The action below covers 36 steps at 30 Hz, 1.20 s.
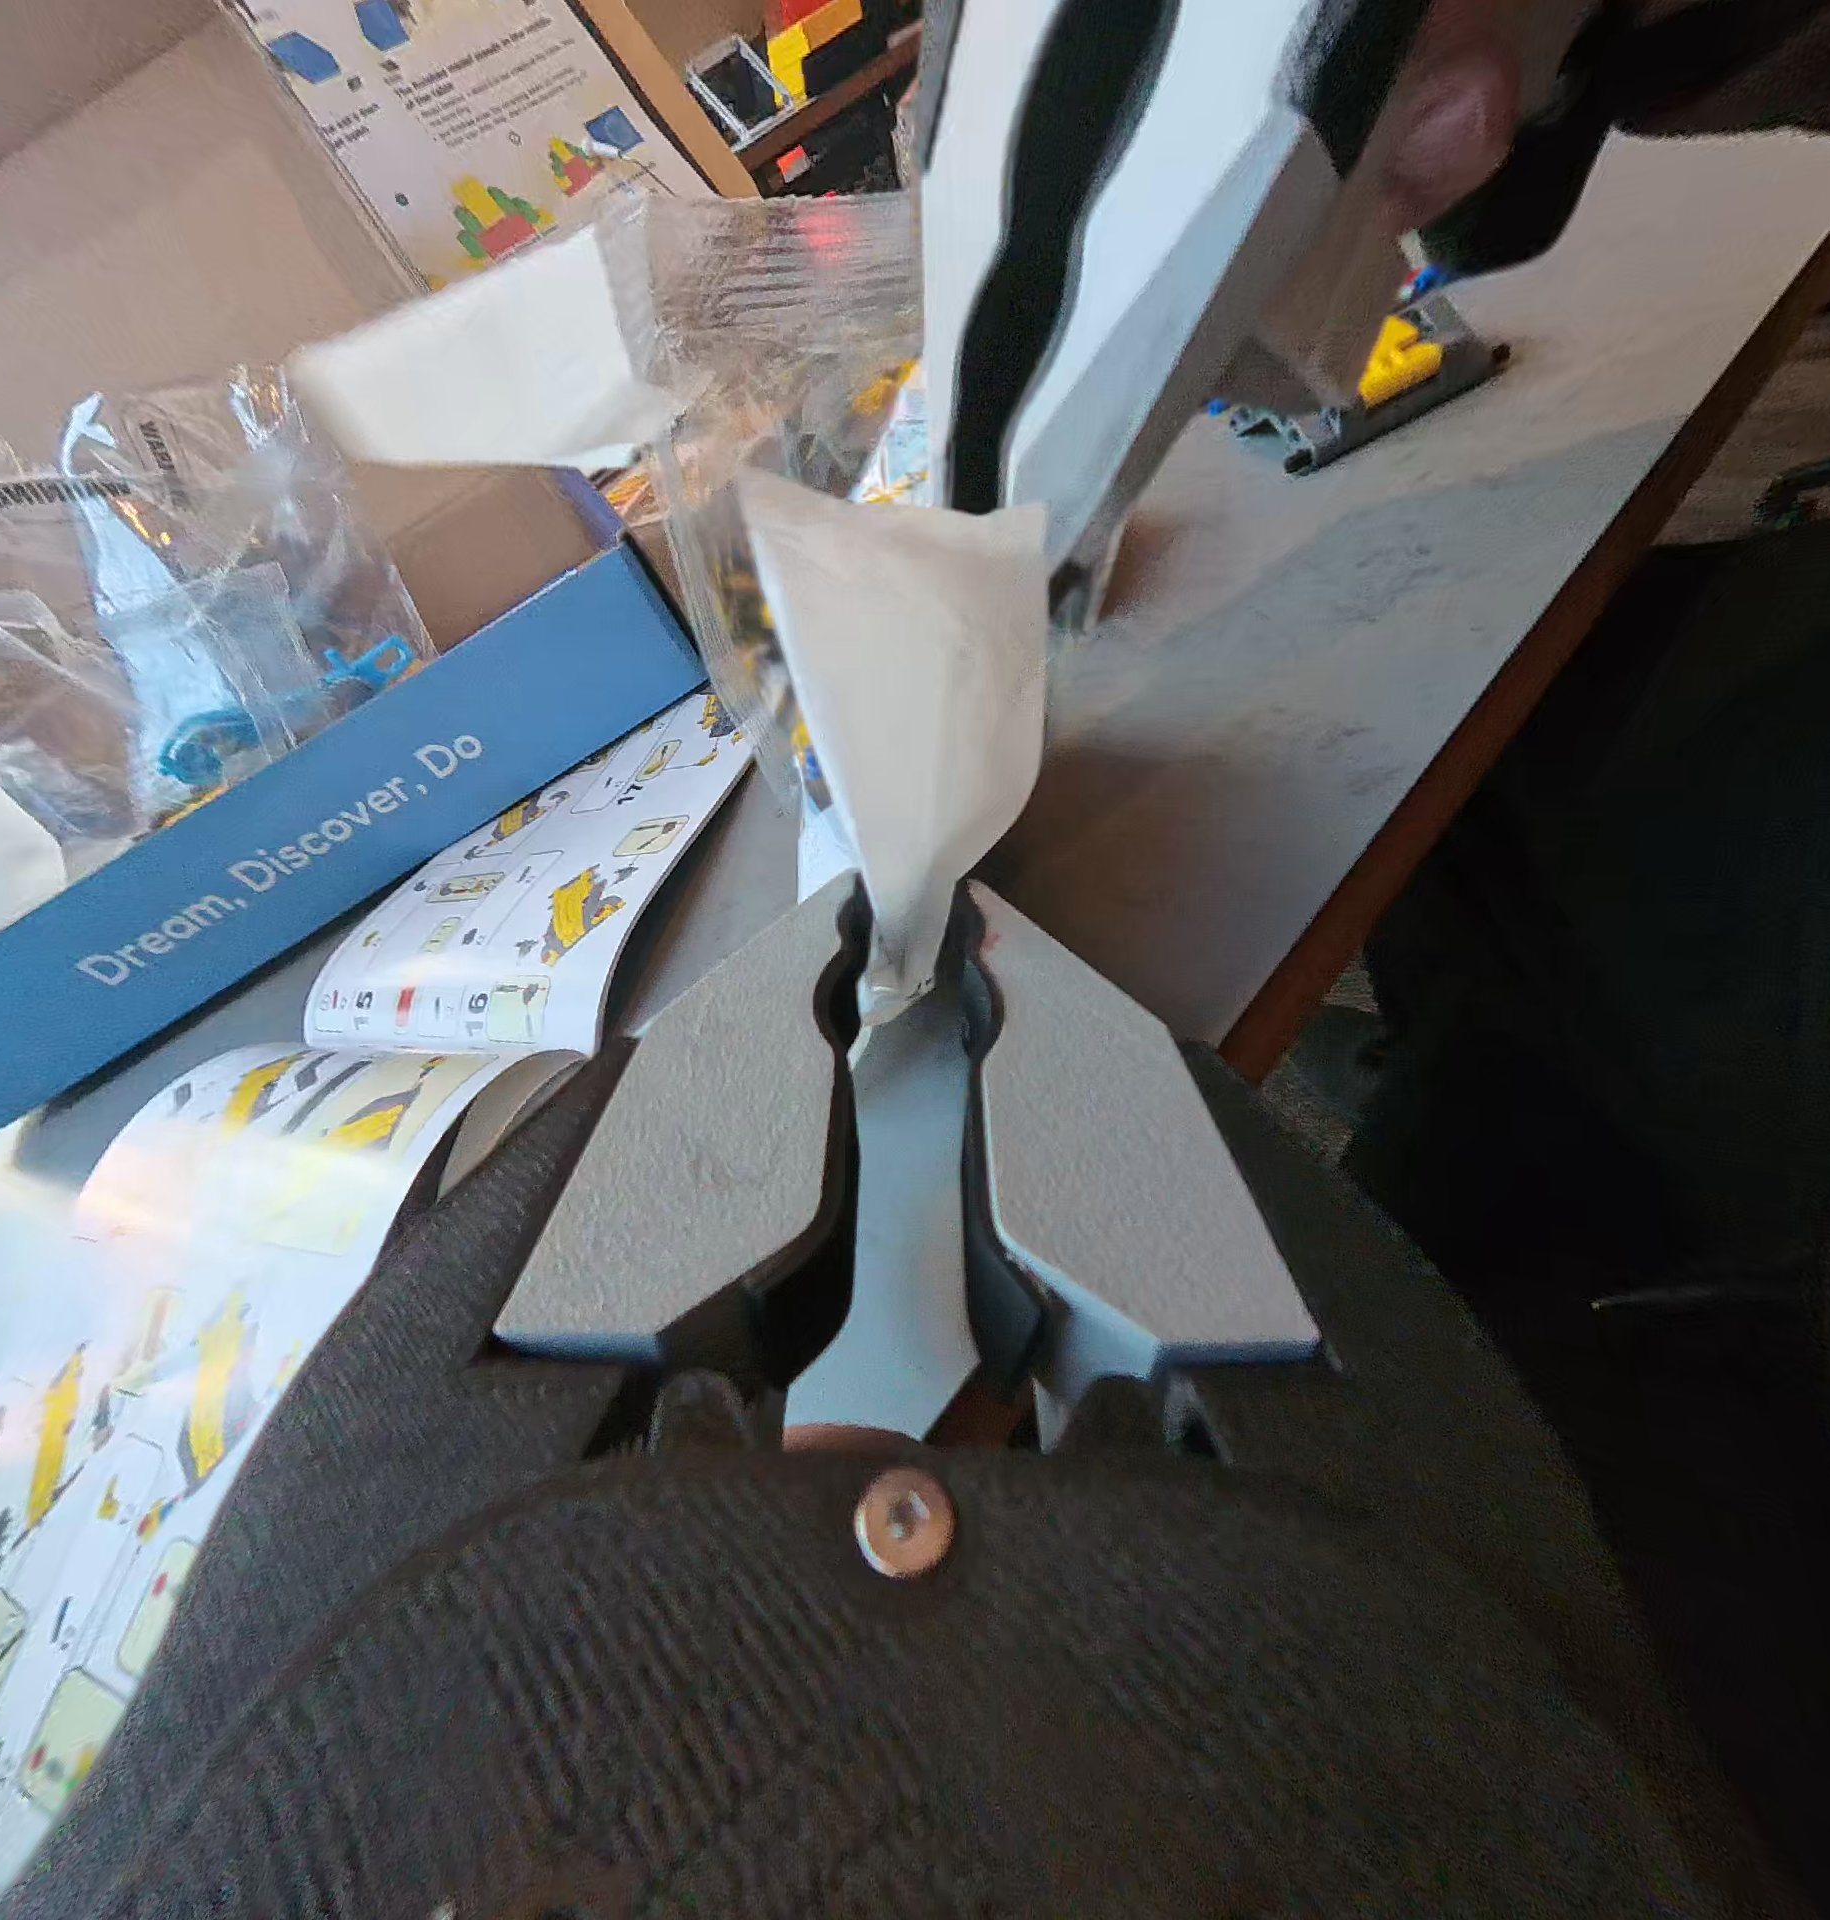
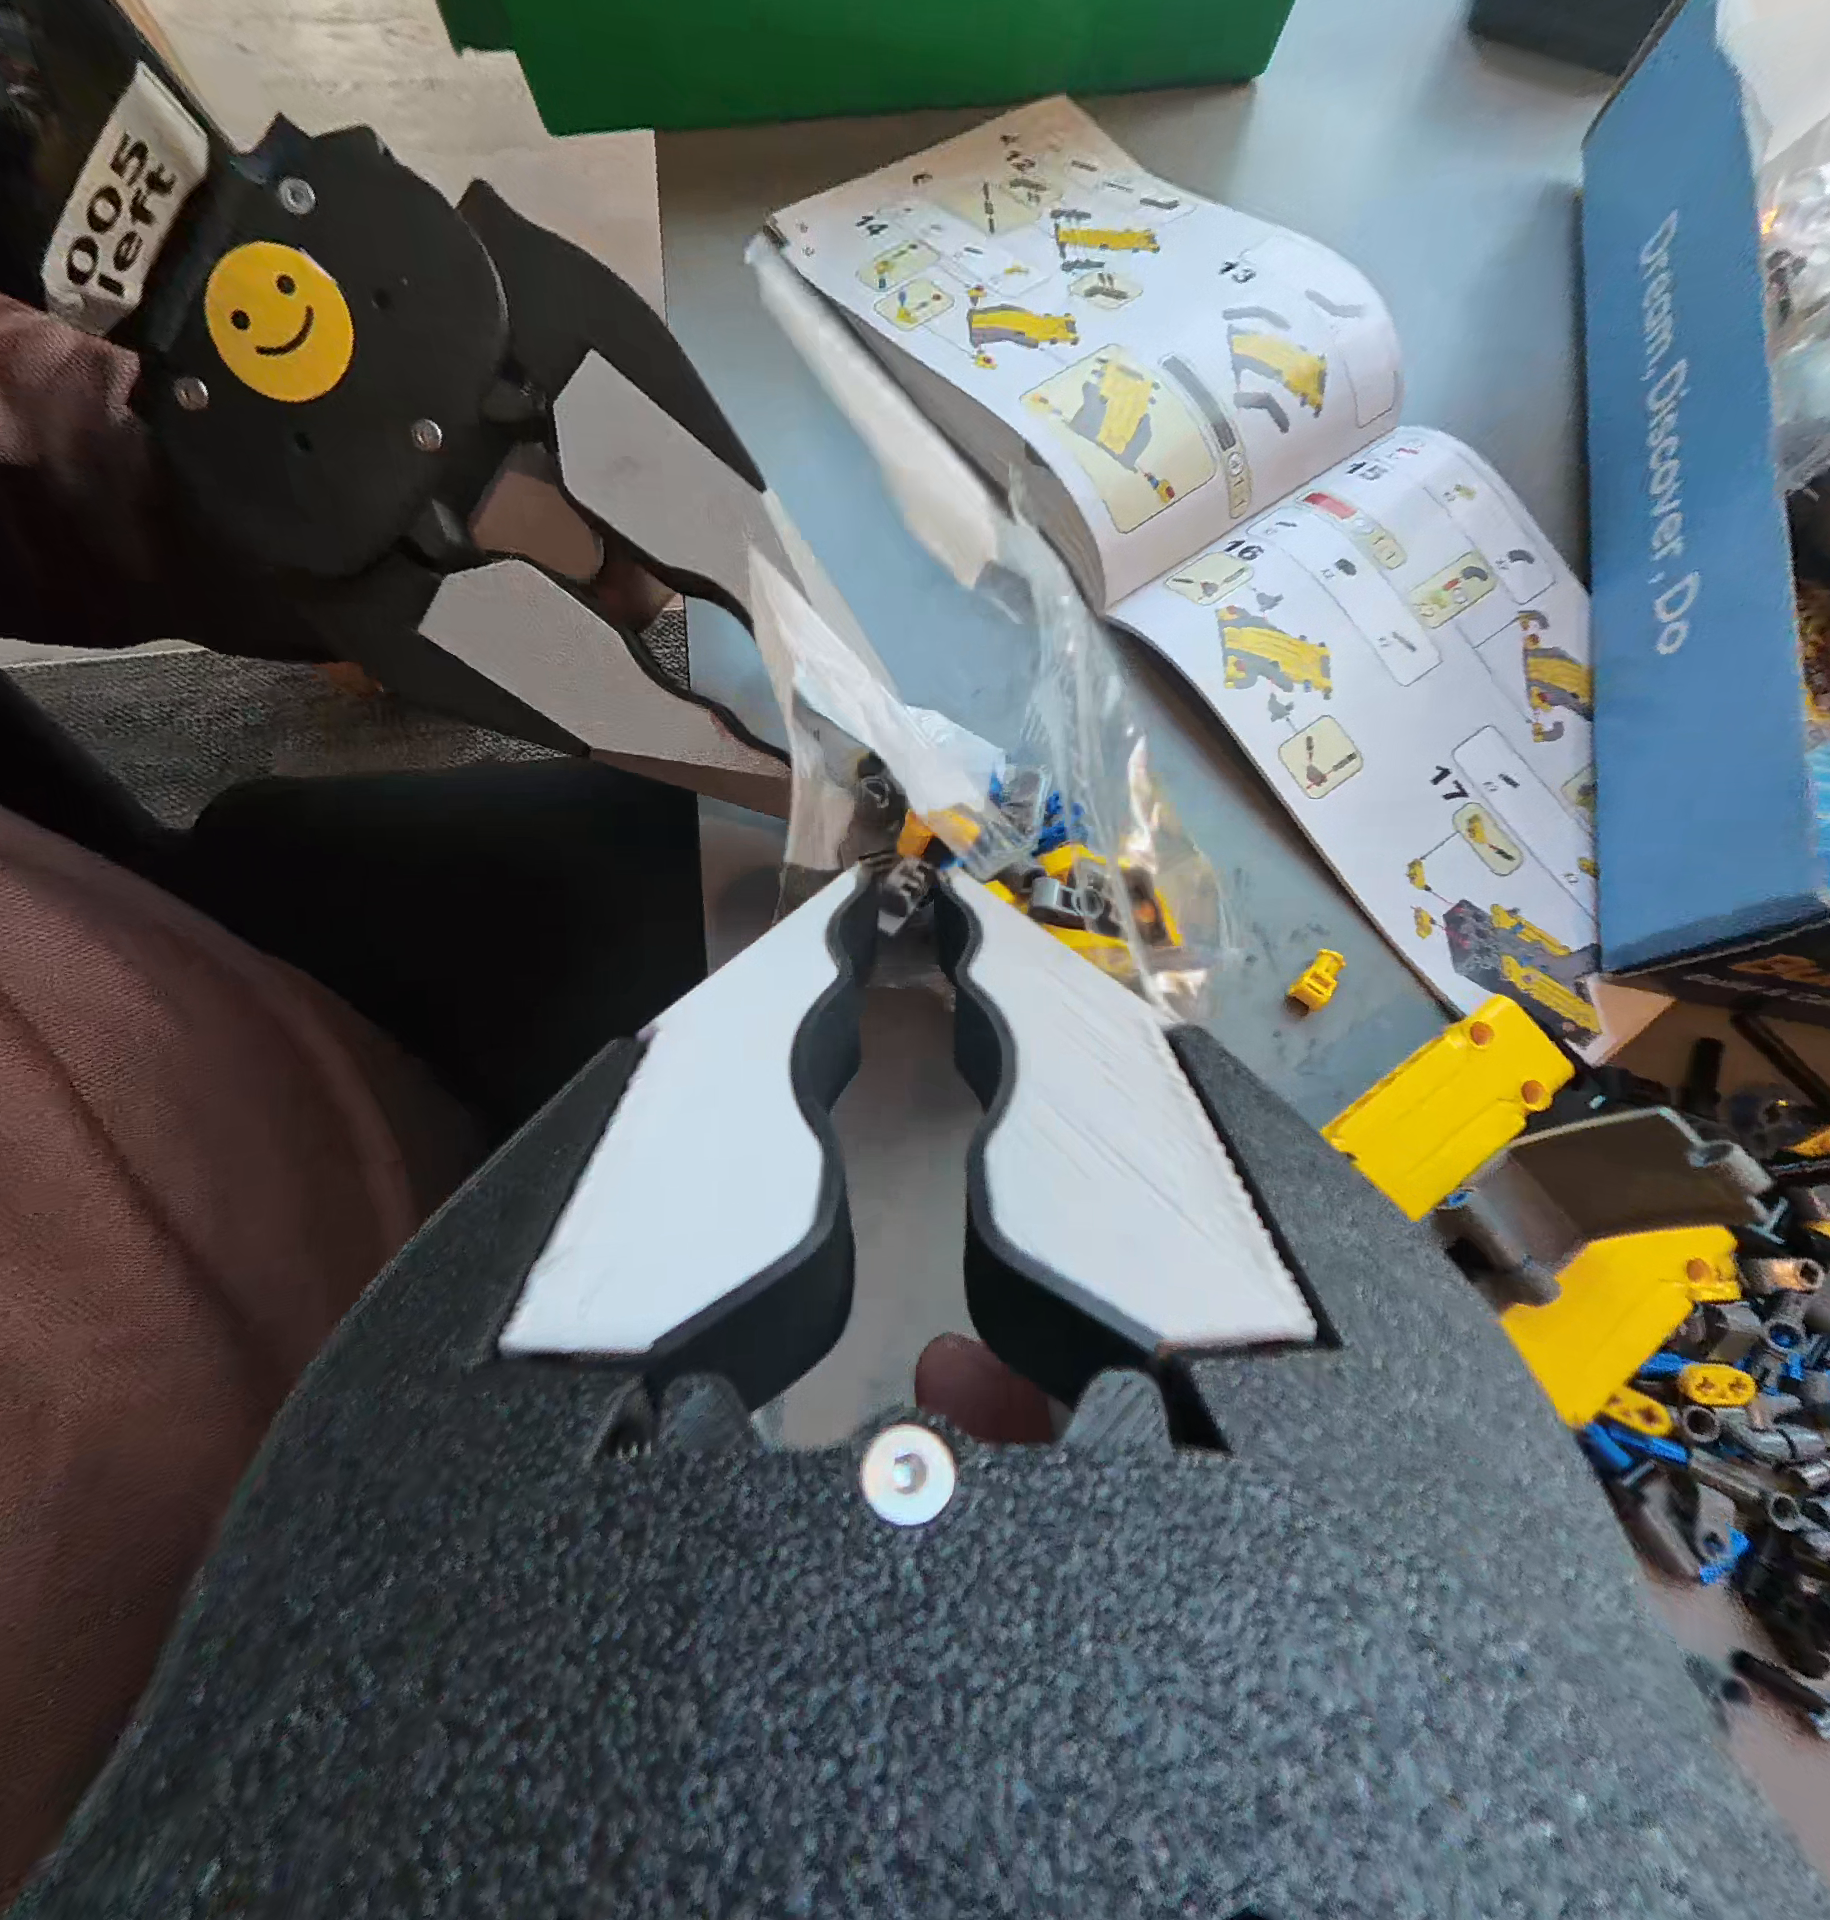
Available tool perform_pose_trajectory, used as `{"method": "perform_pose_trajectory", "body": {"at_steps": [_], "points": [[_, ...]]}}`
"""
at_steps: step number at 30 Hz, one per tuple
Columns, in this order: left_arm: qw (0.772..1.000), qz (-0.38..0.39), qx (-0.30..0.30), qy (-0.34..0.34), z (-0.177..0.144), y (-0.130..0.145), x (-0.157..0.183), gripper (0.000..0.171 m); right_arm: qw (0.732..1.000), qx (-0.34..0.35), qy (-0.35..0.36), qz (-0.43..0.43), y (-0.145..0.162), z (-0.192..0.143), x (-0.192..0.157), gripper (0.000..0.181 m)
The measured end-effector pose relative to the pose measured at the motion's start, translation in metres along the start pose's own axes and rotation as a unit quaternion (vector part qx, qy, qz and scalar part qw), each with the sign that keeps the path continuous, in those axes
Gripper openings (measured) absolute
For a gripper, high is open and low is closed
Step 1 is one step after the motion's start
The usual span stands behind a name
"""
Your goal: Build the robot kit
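Pale lettering runs in 1 line along the blue side of the box [image 1: 298,862]. The open instruction booklet [image 2: 1254,436] carries black step numbers beside its diagrams on both of its 2 pages. A white label [image 2: 121,218] on the left gripper [image 1: 906,925] bears black characters, next to a yellow smiley sticker [image 2: 279,322] (a sign, not writing). Black print crosses the clear plastic bag [image 1: 163,540] in the box. A printed sheet [image 1: 475,104] on the cardboard wall has blurred text.

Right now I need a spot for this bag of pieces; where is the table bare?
Bare grey table runs from the bag to the brown edge, out to the small yellow model. Crowded: the open booklet, the blue box and the loose pieces.
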<state>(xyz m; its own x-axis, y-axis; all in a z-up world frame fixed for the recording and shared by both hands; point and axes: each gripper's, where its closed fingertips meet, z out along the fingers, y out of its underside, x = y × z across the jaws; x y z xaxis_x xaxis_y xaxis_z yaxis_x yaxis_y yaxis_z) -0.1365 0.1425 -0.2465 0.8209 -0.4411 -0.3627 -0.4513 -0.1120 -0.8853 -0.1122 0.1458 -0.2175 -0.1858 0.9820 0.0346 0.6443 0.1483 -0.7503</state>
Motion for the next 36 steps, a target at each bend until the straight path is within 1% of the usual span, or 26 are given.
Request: {"method": "perform_pose_trajectory", "body": {"at_steps": [3, 9, 19, 21, 23, 25, 27, 29, 30, 33, 36], "points": [[1.0, -0.022, -0.003, 0.008, 0.002, 0.0, 0.0, 0.016, 1.0, 0.01, -0.013, -0.001, -0.002, 0.002, -0.003, 0.0], [0.999, -0.036, -0.014, 0.001, 0.0, 0.004, -0.006, 0.024, 0.999, 0.018, -0.023, 0.014, -0.001, -0.003, -0.002, 0.0], [0.996, -0.083, -0.023, 0.009, 0.002, 0.008, -0.011, 0.017, 1.0, 0.008, -0.027, 0.001, -0.006, 0.001, -0.005, 0.0], [0.996, -0.088, -0.022, 0.01, 0.002, 0.008, -0.011, 0.017, 1.0, 0.001, -0.015, 0.0, -0.006, 0.002, -0.001, 0.0], [0.996, -0.081, -0.021, 0.008, 0.002, 0.008, -0.011, 0.015, 1.0, -0.01, 0.017, 0.004, -0.007, 0.002, 0.01, 0.001], [0.997, -0.073, -0.019, 0.006, 0.003, 0.007, -0.01, 0.013, 0.999, -0.025, 0.023, 0.002, -0.009, 0.003, 0.012, 0.009], [0.997, -0.069, -0.019, 0.006, 0.003, 0.006, -0.009, 0.012, 0.998, -0.048, 0.028, -0.009, -0.009, 0.007, 0.012, 0.013], [0.997, -0.069, -0.019, 0.004, 0.003, 0.006, -0.009, 0.012, 0.996, -0.067, 0.054, -0.029, -0.01, 0.008, 0.018, 0.012], [0.997, -0.069, -0.018, 0.003, 0.002, 0.006, -0.009, 0.012, 0.995, -0.074, 0.057, -0.026, -0.009, 0.01, 0.02, 0.009], [0.997, -0.072, -0.015, 0.007, 0.002, 0.005, -0.007, 0.012, 0.993, -0.117, 0.024, -0.012, 0.006, 0.022, 0.012, 0.007], [0.997, -0.077, -0.014, 0.01, 0.003, 0.004, -0.006, 0.01, 0.992, -0.11, 0.046, -0.03, 0.003, 0.029, 0.014, 0.007]]}}
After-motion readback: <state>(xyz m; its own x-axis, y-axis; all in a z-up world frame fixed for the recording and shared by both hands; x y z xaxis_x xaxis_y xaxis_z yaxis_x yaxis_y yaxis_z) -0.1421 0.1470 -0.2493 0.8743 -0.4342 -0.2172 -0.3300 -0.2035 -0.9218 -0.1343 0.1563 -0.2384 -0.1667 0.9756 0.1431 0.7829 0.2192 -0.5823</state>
